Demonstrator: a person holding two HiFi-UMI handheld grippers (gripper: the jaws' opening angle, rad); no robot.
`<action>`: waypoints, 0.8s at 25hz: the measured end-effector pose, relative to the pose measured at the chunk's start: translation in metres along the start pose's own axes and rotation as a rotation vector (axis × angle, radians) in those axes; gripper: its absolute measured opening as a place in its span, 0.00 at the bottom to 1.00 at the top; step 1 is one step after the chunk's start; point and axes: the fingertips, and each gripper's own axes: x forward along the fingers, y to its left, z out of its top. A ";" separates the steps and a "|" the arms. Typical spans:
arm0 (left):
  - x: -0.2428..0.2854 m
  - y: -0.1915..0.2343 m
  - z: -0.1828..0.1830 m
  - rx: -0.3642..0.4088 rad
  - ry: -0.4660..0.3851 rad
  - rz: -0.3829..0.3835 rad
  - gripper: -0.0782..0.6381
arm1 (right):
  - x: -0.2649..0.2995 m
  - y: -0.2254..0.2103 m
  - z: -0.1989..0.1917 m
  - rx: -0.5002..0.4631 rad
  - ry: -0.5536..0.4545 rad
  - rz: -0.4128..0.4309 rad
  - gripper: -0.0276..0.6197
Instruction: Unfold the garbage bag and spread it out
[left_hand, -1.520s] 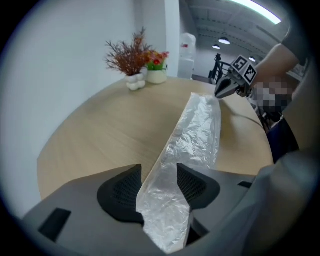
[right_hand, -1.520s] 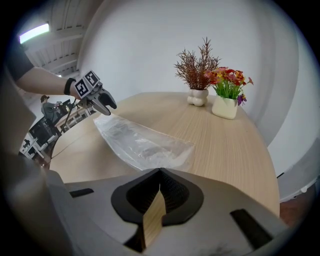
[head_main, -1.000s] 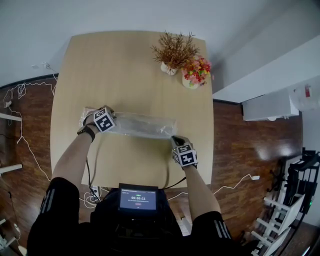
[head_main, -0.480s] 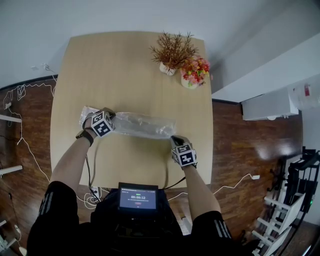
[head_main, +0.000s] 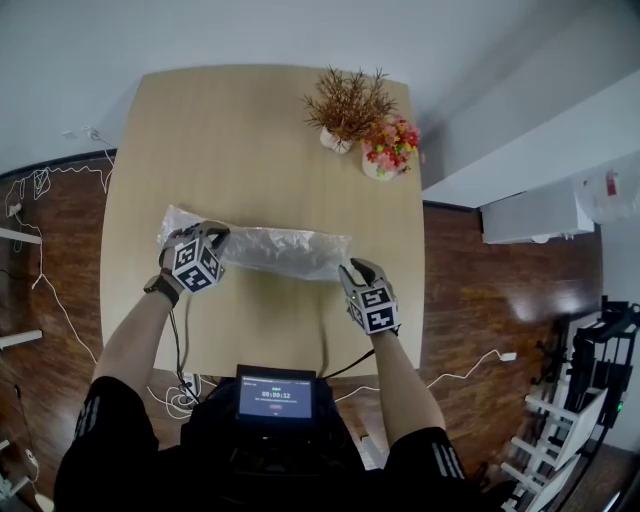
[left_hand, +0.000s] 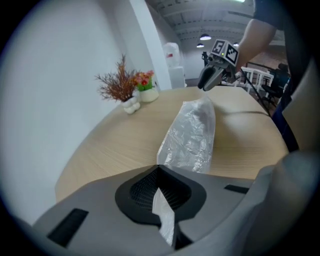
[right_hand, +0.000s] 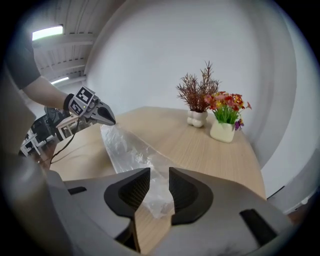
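Head view: dried plant (head_main: 348, 100), flowers (head_main: 392, 143) beyond garbage bag (head_main: 285, 250)

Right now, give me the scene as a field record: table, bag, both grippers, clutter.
table: light wood
garbage bag: clear, a crumpled long strip lying across the table, not spread out
left gripper: shut on the bag's left end, film pinched between the jaws
right gripper: open, jaws have just been opening; the bag's right end shows in the gap, pads off it
clutter: dried plant and flowers, in pots at the far right corner, apart from the bag
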 end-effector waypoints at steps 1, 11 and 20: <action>-0.005 -0.002 0.003 0.024 -0.014 0.015 0.11 | 0.000 0.000 0.007 -0.018 -0.013 0.004 0.26; -0.049 -0.031 0.025 0.187 -0.120 0.093 0.11 | 0.022 0.061 0.064 -0.347 0.021 0.189 0.31; -0.076 -0.053 0.033 0.214 -0.161 0.107 0.11 | 0.067 0.069 0.048 -0.643 0.190 0.232 0.31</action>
